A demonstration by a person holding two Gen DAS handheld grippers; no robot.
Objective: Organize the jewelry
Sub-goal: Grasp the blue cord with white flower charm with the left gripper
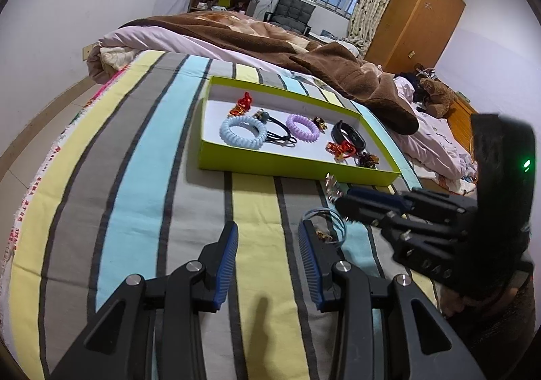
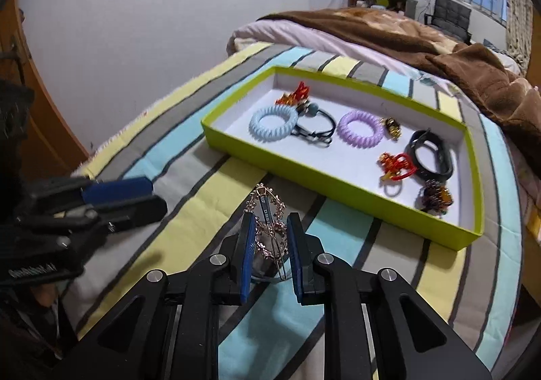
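The right gripper [image 2: 270, 238] is clamped on a rose-gold hair clip [image 2: 268, 227], its two blue pads pressing the clip's decorated sides while the clip's far tip pokes out beyond them, just short of the near wall of the lime-green tray [image 2: 338, 183] on the striped bedspread [image 2: 203, 177]. The left gripper [image 1: 267, 241] hangs with its pads apart and nothing between them, over the stripes on the near side of the tray. The main risk, as I judge it, is the grip itself: the clip is thin, open wirework held only by its edges (and it looks springy), so a twist or a jolt on the way over the tray wall could flip it out onto the soft cover, or squeeze it out of shape. A second risk is the tray wall: a low carry could catch the clip's projecting tip on the green rim and shove the light tray across the fabric. Inside, the free white floor lies toward the near-left corner and the far side; the blue coil tie [image 2: 274, 124], black hair tie [image 2: 318, 129], purple coil tie [image 2: 361, 129], red clip [image 2: 397, 165] and black band [image 2: 431, 156] crowd the middle and right, so a careless drop there could tangle with them. A thin blue cord [image 1: 333, 221] and a small gold piece [image 1: 323, 235] lie on the bedspread beside the left gripper's right pad, near enough to be snagged.
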